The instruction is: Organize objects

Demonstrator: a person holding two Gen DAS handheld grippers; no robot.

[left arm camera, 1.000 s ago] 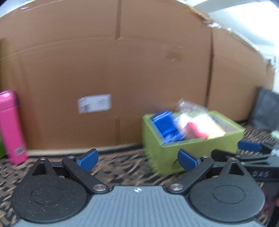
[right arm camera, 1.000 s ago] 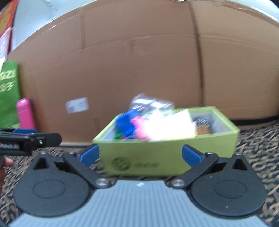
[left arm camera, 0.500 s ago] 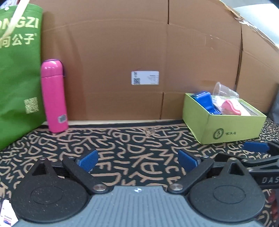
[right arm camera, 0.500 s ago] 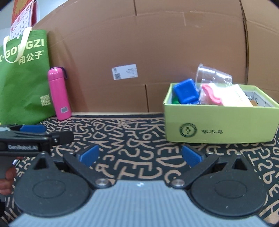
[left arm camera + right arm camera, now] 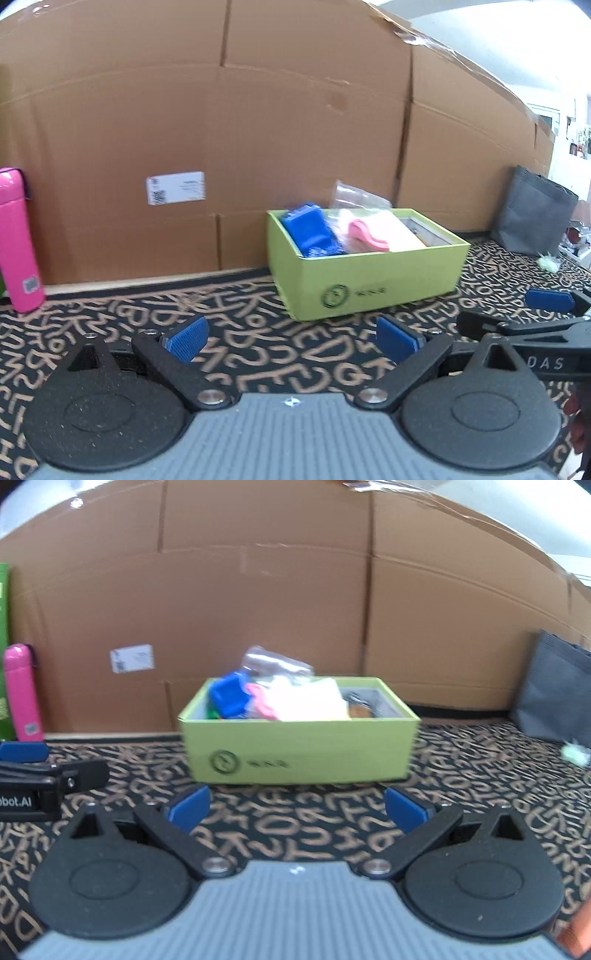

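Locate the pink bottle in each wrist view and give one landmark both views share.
Left wrist view: the pink bottle stands upright at the far left edge, against the cardboard wall, partly cut off by the frame.
Right wrist view: the pink bottle stands upright at the far left, beside a green bag at the edge.
Shared landmark: the white shipping label on the cardboard, between the bottle and the green box.

The left gripper (image 5: pixel 291 334) is level and low, its blue pads (image 5: pixel 184 338) spread wide with nothing between them. The right gripper (image 5: pixel 297 808) sits the same way, jaws wide and empty. In each view the other gripper pokes in, at 3 o'clock from the left, 9 o'clock from the right.
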